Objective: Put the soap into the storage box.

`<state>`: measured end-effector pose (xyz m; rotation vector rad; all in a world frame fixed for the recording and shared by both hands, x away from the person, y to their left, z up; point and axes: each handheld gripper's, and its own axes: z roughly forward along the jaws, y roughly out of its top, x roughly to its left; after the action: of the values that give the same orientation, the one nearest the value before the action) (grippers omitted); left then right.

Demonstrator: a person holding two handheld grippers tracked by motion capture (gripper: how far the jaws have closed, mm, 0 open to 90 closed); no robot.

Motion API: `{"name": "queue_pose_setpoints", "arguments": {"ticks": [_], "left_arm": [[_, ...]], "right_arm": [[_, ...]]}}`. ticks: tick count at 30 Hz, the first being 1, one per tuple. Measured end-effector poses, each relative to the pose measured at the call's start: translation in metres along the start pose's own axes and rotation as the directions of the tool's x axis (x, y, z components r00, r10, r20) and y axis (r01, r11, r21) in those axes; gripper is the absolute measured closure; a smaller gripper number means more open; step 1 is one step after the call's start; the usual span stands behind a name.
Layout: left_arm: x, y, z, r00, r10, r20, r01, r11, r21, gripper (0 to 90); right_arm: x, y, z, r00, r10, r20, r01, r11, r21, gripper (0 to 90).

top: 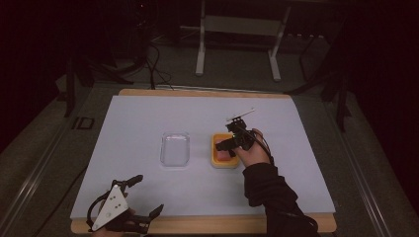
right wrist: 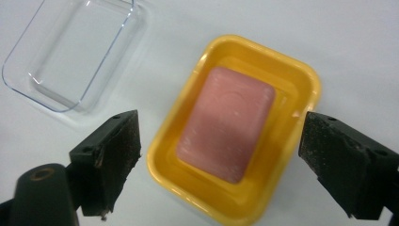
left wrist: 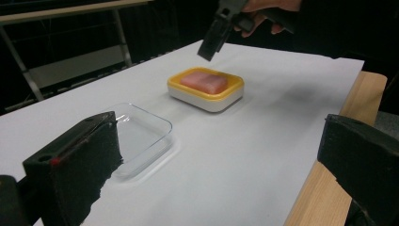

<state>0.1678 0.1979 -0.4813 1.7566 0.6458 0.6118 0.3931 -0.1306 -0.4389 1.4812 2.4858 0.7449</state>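
A pink soap bar [right wrist: 227, 130] lies in a yellow dish [right wrist: 306, 82] with a white base, right of the table's middle [top: 215, 157]. My right gripper [right wrist: 219, 162] hovers open directly above it, jaws straddling the dish without touching. From the left gripper view the same dish [left wrist: 205, 93] and soap [left wrist: 203, 81] sit under that gripper [left wrist: 214, 40]. My left gripper [top: 146, 196] rests open near the front left edge, nothing between its jaws. A clear plastic lid [top: 175, 148] lies empty to the left of the dish.
A white sheet [top: 148, 118] covers the wooden table [top: 207, 224]. The person's dark sleeve [top: 269, 195] crosses the front right part. Behind the table stand a metal frame [top: 237, 29] and loose cables [top: 153, 64] on the floor.
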Motion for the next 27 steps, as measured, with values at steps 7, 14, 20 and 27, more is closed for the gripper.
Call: {"name": "queue_pose_setpoints", "arguments": {"ticks": [7, 14, 20, 27], "left_arm": [[0.000, 0.000, 0.001, 1.0000, 0.005, -0.001, -0.005, 1.0000, 0.006, 0.2], [0.000, -0.001, 0.001, 1.0000, 0.004, -0.002, -0.004, 1.0000, 0.008, 0.2], [0.000, -0.001, 0.002, 1.0000, 0.003, -0.003, -0.003, 0.9999, 0.011, 0.2], [0.000, -0.001, 0.002, 1.0000, 0.005, -0.004, -0.005, 0.9999, 0.012, 0.2]], "right_arm": [[-0.007, -0.016, -0.011, 0.9990, -0.042, -0.013, 0.042, 0.999, -0.032, 12.0], [-0.014, -0.037, -0.028, 0.9965, -0.080, -0.023, 0.078, 0.994, -0.076, 12.0], [-0.020, -0.057, -0.040, 0.9902, -0.136, -0.032, 0.131, 0.983, -0.129, 11.9], [-0.028, -0.080, -0.048, 0.9870, -0.159, -0.023, 0.153, 0.973, -0.175, 12.0]]}}
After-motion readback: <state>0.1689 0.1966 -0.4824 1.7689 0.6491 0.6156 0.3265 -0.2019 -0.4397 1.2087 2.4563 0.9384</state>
